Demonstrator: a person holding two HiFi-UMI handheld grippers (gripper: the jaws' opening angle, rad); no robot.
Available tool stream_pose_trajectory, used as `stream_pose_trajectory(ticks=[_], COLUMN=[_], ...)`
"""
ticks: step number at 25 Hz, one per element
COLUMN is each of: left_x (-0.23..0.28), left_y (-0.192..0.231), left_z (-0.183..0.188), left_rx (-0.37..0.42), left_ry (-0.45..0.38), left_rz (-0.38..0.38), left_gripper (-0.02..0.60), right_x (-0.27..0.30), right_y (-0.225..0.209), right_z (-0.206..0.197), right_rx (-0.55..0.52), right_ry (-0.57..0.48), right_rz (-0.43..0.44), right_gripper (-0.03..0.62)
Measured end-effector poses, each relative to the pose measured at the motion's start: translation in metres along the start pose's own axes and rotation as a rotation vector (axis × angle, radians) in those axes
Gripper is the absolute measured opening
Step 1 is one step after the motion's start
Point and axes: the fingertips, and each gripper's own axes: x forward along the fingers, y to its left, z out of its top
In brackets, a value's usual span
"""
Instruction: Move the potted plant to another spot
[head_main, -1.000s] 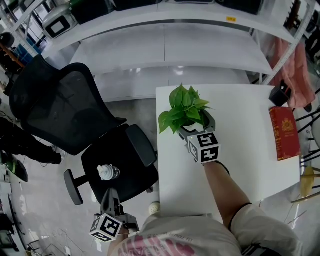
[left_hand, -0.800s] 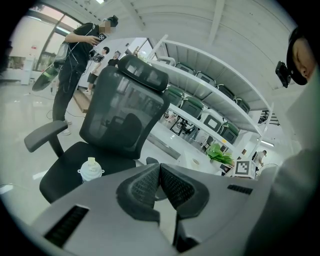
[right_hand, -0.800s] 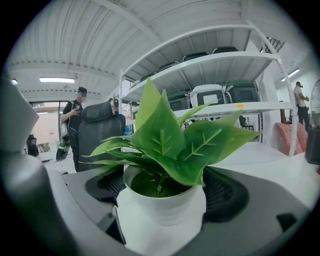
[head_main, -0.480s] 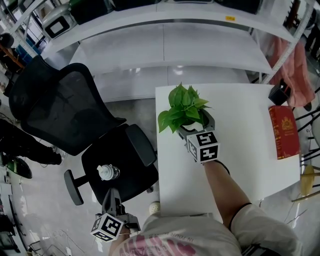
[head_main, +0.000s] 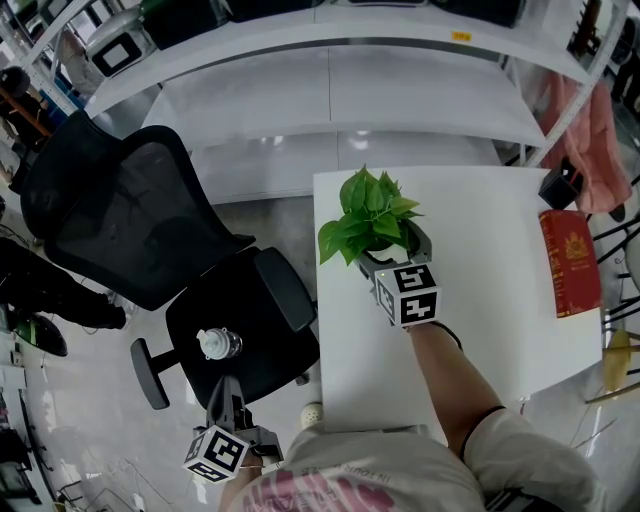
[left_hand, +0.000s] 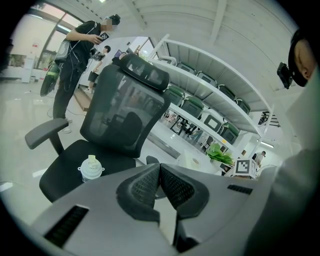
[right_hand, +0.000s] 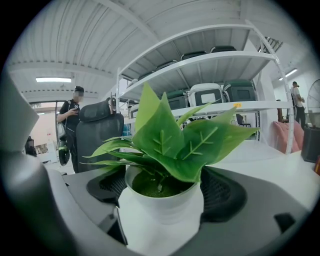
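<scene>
Moved: only right claw (head_main: 390, 250) jaws, closing around potted plant (head_main: 368, 212) | left claw (left_hand: 159, 172) closed, empty

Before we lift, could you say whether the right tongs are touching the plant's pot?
Cannot tell: in the right gripper view the closing right tongs flank the white pot, but leaves hide any gap.
</scene>
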Motion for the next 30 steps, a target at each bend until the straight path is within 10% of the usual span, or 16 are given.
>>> stream_pose_trajectory(ticks=[30], left_x=[0.011], left_y=[-0.015], left_z=[0.001], left_rx=[0.003], left_ry=[-0.001], left_rz=[-0.039], left_gripper=[0.025], right_x=[-0.021], right_y=[0.0], right_z=[0.003], right_rx=[0.047], right_ry=[-0.008], right_rz=[0.006], right_gripper=[0.474])
